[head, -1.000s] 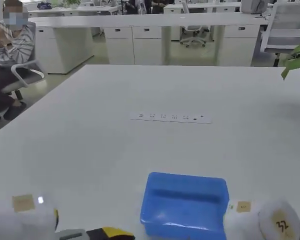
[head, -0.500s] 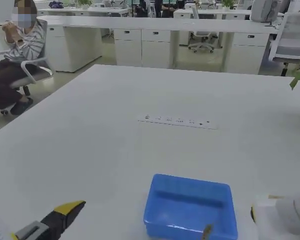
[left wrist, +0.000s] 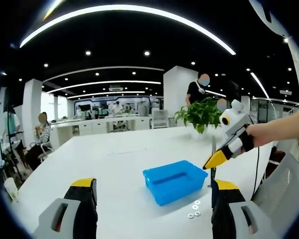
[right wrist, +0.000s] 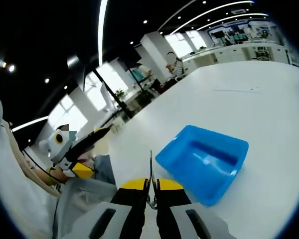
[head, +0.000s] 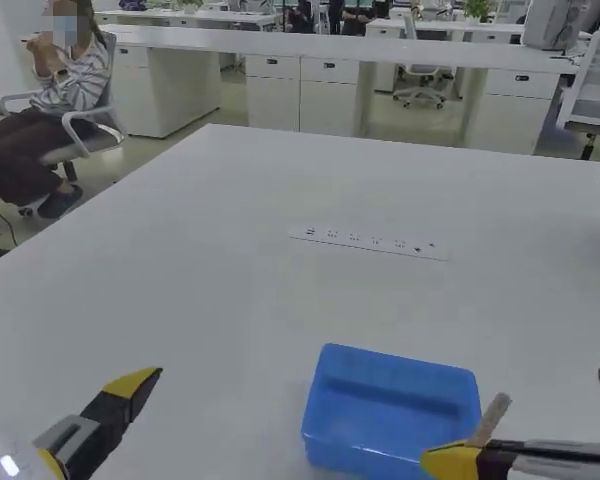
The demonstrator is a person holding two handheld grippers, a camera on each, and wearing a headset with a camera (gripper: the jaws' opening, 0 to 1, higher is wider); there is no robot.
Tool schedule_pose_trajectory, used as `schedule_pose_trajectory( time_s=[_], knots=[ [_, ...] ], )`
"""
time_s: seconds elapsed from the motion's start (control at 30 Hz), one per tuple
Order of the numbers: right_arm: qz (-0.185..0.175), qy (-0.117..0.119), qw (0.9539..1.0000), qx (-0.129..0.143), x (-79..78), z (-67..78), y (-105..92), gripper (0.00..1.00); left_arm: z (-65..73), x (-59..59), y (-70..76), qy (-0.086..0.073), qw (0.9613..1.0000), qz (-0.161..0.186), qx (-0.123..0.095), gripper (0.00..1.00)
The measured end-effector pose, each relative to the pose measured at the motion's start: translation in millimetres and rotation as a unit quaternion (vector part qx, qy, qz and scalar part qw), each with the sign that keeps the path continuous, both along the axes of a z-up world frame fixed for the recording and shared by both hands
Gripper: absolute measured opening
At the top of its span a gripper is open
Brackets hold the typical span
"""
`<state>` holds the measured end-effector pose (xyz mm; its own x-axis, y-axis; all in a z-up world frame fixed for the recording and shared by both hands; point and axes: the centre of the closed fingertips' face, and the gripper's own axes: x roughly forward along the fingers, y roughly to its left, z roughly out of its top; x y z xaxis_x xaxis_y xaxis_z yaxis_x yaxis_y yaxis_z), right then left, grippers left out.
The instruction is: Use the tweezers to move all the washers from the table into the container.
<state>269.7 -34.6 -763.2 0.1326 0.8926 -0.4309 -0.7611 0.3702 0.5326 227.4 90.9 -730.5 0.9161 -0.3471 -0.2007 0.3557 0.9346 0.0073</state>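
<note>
Washers (left wrist: 193,211) lie clustered on the white table (head: 230,300), near the blue container (left wrist: 174,180) at its 5 o'clock in the left gripper view. Left gripper (left wrist: 153,183) jaws stand wide apart, empty. Right gripper (right wrist: 151,183) jaws are pinched narrowly on the tweezers (right wrist: 151,167), at the container's 8 o'clock in the right gripper view.

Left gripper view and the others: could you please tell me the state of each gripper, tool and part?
Left gripper: open, holding nothing.
Right gripper: shut on the tweezers.
Tweezers: clamped between the right jaws.
Blue container: upright, no washers visible inside.
Washers: lying on the table beside the container.
</note>
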Motion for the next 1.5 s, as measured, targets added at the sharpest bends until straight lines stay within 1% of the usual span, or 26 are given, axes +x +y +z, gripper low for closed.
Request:
schedule_pose_trajectory(
  time_s=[0.1, 0.13, 0.23, 0.27, 0.33, 0.37, 0.43, 0.47, 0.5, 0.6, 0.63, 0.7, 0.73, 0.77, 0.8, 0.87, 0.9, 1.03, 1.1, 1.13, 1.17, 1.2, 1.27, 1.3, 1.43, 1.5],
  knots=[
    [-0.010, -0.006, 0.9999, -0.005, 13.5, 3.3, -2.6, 0.03, 0.2, 0.2, 1.0, 0.000, 1.0000, 0.001, -0.003, 0.97],
    [-0.010, -0.002, 0.9999, -0.008, 16.2, 2.2, -3.2, 0.03, 0.1, 0.3, 1.3, 0.000, 1.0000, 0.002, -0.003, 0.97],
    [-0.018, 0.021, 0.9996, -0.007, 24.2, -0.8, -5.4, 0.03, -0.1, -0.1, 0.9, 0.001, 1.0000, 0.000, -0.004, 0.97],
    [-0.028, 0.039, 0.9989, -0.002, 27.5, -1.8, -6.0, 0.03, -0.2, -0.2, 0.8, 0.001, 1.0000, 0.000, -0.003, 0.97],
    [-0.045, 0.057, 0.9974, -0.001, 35.3, -5.5, -8.3, 0.03, -0.6, -0.5, -0.1, 0.000, 1.0000, -0.003, 0.001, 0.96],
    [-0.049, 0.060, 0.9970, 0.000, 38.5, -7.1, -9.1, 0.03, -0.9, -0.6, -0.5, -0.001, 1.0000, -0.004, 0.003, 0.96],
    [-0.059, 0.075, 0.9955, 0.002, 45.1, -11.3, -11.0, 0.03, -2.1, -0.7, -1.4, -0.001, 0.9999, -0.007, 0.009, 0.96],
    [-0.076, 0.094, 0.9927, 0.001, 49.5, -14.7, -13.2, 0.03, -2.9, -1.0, -2.3, 0.000, 0.9999, -0.009, 0.009, 0.96],
    [-0.089, 0.096, 0.9914, 0.001, 54.7, -16.5, -14.7, 0.03, -3.3, -1.1, -2.4, 0.001, 0.9999, -0.009, 0.010, 0.96],
    [-0.107, 0.098, 0.9895, 0.002, 66.3, -20.3, -16.5, 0.03, -2.9, -1.3, -2.8, 0.000, 0.9998, -0.009, 0.015, 0.96],
    [-0.109, 0.097, 0.9893, 0.002, 67.8, -20.6, -16.4, 0.03, -3.8, -1.6, -3.1, 0.001, 0.9998, -0.010, 0.018, 0.95],
    [-0.121, 0.089, 0.9887, -0.002, 75.3, -23.1, -16.3, 0.03, -6.2, -1.8, -1.9, 0.006, 0.9997, -0.010, 0.022, 0.95],
    [-0.126, 0.085, 0.9883, -0.006, 79.0, -24.9, -16.5, 0.03, -6.5, -1.8, -1.6, 0.006, 0.9997, -0.010, 0.020, 0.95],
    [-0.134, 0.075, 0.9881, -0.015, 84.1, -28.7, -17.2, 0.03, -6.7, -1.7, -1.5, 0.008, 0.9998, -0.010, 0.015, 0.95],
    [-0.139, 0.069, 0.9877, -0.021, 87.0, -30.9, -17.4, 0.03, -6.8, -1.7, -1.7, 0.009, 0.9998, -0.011, 0.013, 0.95],
    [-0.148, 0.051, 0.9872, -0.034, 92.8, -34.9, -17.1, 0.03, -7.1, -1.9, -2.7, 0.010, 0.9998, -0.015, 0.010, 0.94],
    [-0.147, 0.030, 0.9876, -0.045, 96.4, -37.1, -17.7, 0.03, -7.4, -2.2, -3.6, 0.010, 0.9998, -0.017, 0.010, 0.94],
    [-0.149, -0.001, 0.9869, -0.060, 98.8, -40.0, -15.8, 0.03, -8.5, -2.6, -5.6, 0.013, 0.9995, -0.023, 0.015, 0.92],
    [-0.145, -0.025, 0.9866, -0.070, 100.4, -42.1, -15.3, 0.03, -8.3, -2.6, -5.2, 0.013, 0.9996, -0.023, 0.014, 0.92],
    [-0.138, -0.043, 0.9869, -0.071, 101.1, -42.3, -13.9, 0.03, -8.2, -2.3, -4.1, 0.012, 0.9996, -0.020, 0.014, 0.92],
    [-0.138, -0.046, 0.9868, -0.071, 100.6, -43.1, -13.2, 0.03, -7.9, -2.1, -3.2, 0.012, 0.9997, -0.018, 0.014, 0.92],
    [-0.135, -0.054, 0.9863, -0.077, 100.4, -45.4, -13.3, 0.03, -7.8, -1.9, -1.5, 0.012, 0.9997, -0.013, 0.014, 0.92],
    [-0.127, -0.079, 0.9844, -0.093, 101.4, -49.7, -15.3, 0.03, -7.3, -1.7, 0.6, 0.011, 0.9998, -0.009, 0.012, 0.92],
    [-0.126, -0.081, 0.9840, -0.097, 100.8, -51.7, -15.8, 0.03, -7.3, -1.6, 1.1, 0.011, 0.9998, -0.008, 0.012, 0.92],
    [-0.119, -0.087, 0.9850, -0.091, 97.4, -55.0, -14.4, 0.03, -8.8, -1.7, 1.5, 0.014, 0.9997, -0.006, 0.016, 0.92],
    [-0.109, -0.093, 0.9841, -0.105, 95.4, -60.0, -15.9, 0.03, -8.2, -1.6, 1.2, 0.013, 0.9997, -0.007, 0.019, 0.92]
  ],
)
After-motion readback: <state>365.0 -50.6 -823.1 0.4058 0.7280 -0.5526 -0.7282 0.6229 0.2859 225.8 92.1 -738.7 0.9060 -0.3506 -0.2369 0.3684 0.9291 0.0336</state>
